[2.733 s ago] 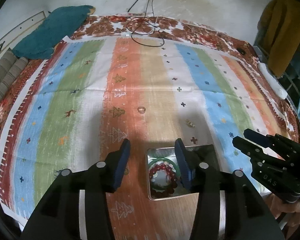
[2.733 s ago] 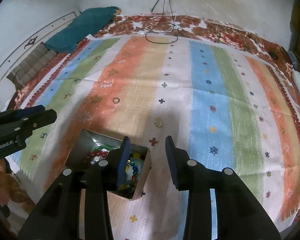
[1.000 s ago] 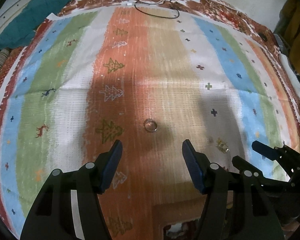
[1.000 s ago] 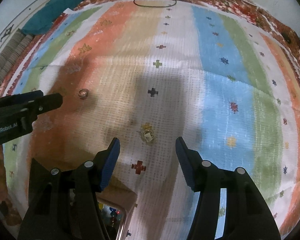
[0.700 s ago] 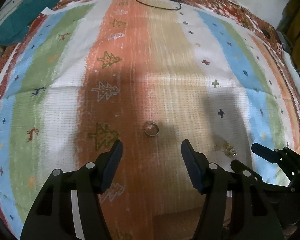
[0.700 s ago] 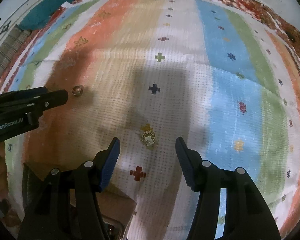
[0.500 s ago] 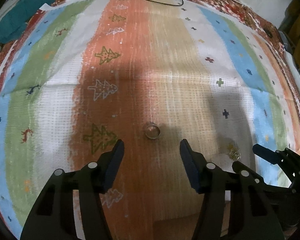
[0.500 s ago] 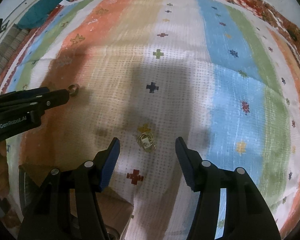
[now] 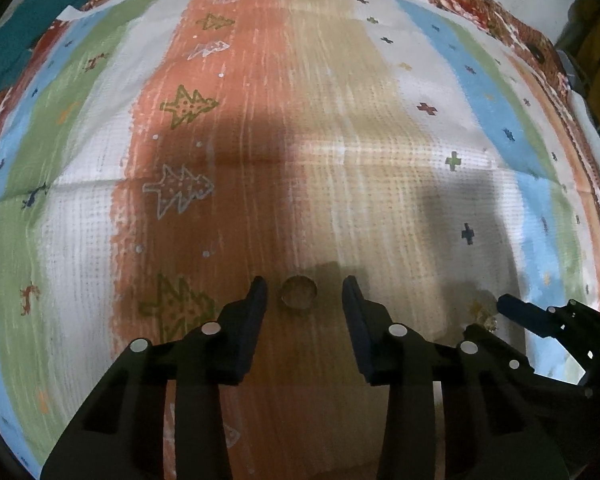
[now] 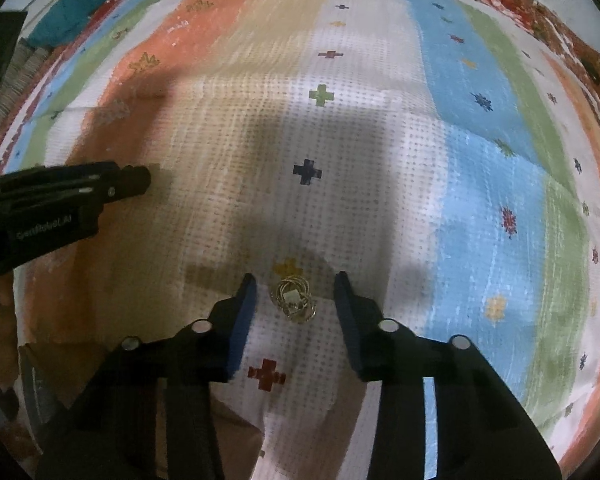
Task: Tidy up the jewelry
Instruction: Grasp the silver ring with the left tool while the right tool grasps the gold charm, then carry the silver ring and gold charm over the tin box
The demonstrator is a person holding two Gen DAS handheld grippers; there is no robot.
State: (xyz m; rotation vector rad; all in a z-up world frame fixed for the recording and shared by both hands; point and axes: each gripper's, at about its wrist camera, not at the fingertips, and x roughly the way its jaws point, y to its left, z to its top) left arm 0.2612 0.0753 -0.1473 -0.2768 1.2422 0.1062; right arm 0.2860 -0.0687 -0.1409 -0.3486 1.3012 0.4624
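Two pieces not yet picked up: left tongs [image 9: 303, 294] spread wide around ring [image 9: 299, 297], right tongs [image 10: 295, 292] spread wide around ring bunch [image 10: 294, 299].

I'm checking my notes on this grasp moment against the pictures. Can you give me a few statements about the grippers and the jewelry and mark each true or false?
1. The left gripper is open, with the ring between its fingers. True.
2. The right gripper has shut on the tangled jewelry piece. False: it is open, fingers on either side of it.
3. The ring lies on the striped cloth. True.
4. The ring sits on a blue stripe. False: it lies where orange meets tan.
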